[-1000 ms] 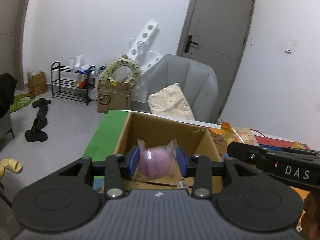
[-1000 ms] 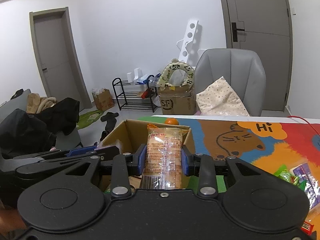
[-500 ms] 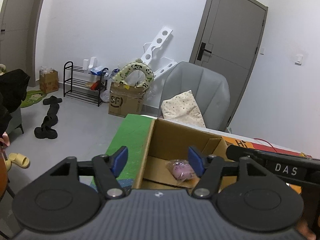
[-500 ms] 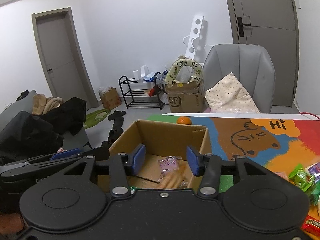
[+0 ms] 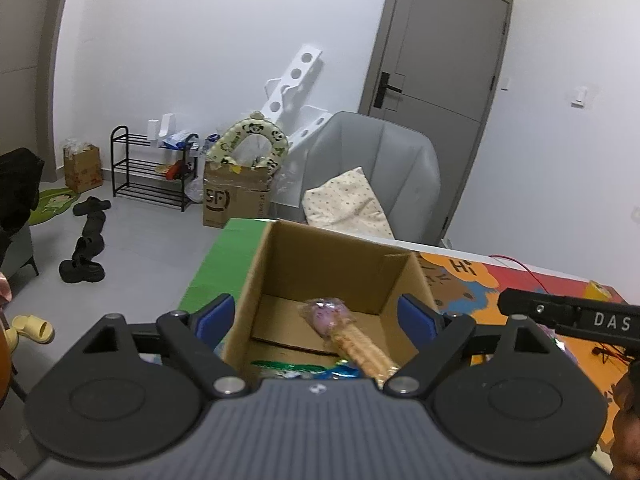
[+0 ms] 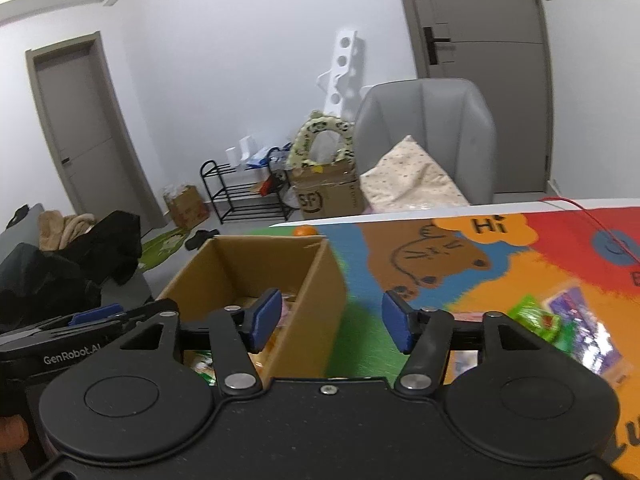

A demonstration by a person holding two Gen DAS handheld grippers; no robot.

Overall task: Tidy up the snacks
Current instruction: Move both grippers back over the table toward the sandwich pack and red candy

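Box (image 5: 280, 276) brown cardboard, open-topped; pink-wrapped snack (image 5: 330, 312) inside.

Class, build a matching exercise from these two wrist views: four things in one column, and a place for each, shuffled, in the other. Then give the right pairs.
Things
1. pink wrapped snack
2. orange fruit
3. green snack packet
4. spotted cushion

Places
A. on the grey chair
B. on the mat, right of the cardboard box
C. inside the cardboard box
D. at the table's far edge, behind the box

Pairs: 1-C, 2-D, 3-B, 4-A
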